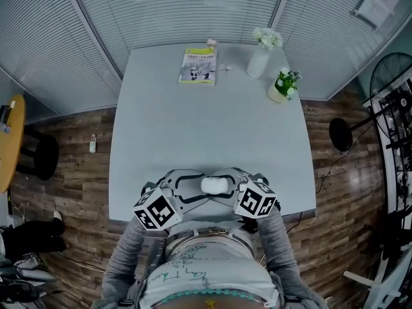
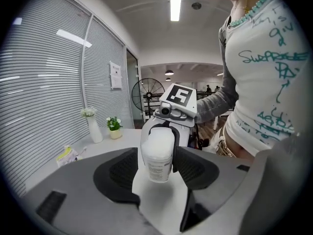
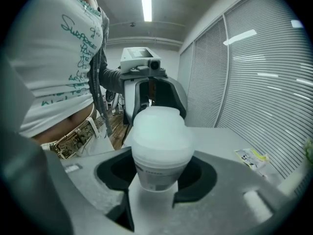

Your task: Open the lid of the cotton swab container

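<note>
Head view: container [image 1: 216, 185] between left gripper [image 1: 198, 188], right gripper [image 1: 235, 185].

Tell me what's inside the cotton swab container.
The cotton swab container has cloudy white walls and its lid is on, so the inside is covered. No swabs can be made out in any view. Only a printed label shows outside.

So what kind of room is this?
Probably an office or meeting room: slatted window blinds, a big plain table with a booklet on it, and a standing fan off to one side.
</note>
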`<action>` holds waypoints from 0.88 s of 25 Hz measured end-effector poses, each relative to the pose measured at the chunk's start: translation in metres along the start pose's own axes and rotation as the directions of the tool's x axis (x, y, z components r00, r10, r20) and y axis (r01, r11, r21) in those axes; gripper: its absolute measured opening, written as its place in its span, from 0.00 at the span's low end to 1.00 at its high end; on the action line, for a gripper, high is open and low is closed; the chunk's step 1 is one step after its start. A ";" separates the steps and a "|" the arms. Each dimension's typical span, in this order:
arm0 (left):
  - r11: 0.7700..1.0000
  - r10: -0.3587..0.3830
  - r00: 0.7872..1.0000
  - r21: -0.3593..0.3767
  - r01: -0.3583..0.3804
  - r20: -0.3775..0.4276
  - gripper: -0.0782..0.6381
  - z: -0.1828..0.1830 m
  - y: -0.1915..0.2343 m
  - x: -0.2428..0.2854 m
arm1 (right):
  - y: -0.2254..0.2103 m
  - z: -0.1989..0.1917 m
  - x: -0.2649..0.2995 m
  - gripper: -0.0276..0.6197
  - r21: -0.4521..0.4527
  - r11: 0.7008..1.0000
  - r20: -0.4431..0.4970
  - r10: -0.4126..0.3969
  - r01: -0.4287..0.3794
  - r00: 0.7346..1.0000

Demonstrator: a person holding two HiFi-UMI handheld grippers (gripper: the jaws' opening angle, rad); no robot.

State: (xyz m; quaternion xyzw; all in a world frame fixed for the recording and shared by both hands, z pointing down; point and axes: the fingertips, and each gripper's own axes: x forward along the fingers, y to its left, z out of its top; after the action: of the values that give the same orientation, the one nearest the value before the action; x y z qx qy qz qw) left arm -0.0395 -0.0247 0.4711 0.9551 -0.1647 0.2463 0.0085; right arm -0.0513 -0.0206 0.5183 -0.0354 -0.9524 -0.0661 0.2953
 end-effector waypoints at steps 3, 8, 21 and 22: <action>1.000 -0.004 1.000 0.016 0.004 -0.001 0.45 0.005 -0.003 -0.002 | 0.002 0.000 0.001 0.36 -0.008 1.000 -0.007 -0.001 0.001 1.000; 0.997 -0.014 1.000 0.079 0.015 -0.020 0.45 0.010 -0.005 -0.002 | 0.004 -0.001 0.001 0.36 -0.013 1.000 -0.007 0.007 -0.007 1.000; 0.966 -0.066 0.990 0.240 0.095 -0.126 0.45 0.008 -0.017 0.004 | 0.010 -0.003 0.003 0.36 -0.031 0.999 -0.030 0.008 -0.009 1.000; 0.965 -0.067 0.990 0.245 0.096 -0.127 0.45 0.008 -0.017 0.004 | 0.010 -0.004 0.004 0.36 -0.030 0.999 -0.031 0.010 -0.011 0.999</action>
State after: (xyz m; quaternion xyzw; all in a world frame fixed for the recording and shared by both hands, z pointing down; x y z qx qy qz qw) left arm -0.0267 -0.0112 0.4669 0.9382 -0.0920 0.3206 -0.0924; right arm -0.0513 -0.0107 0.5247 -0.0437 -0.9464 -0.0796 0.3100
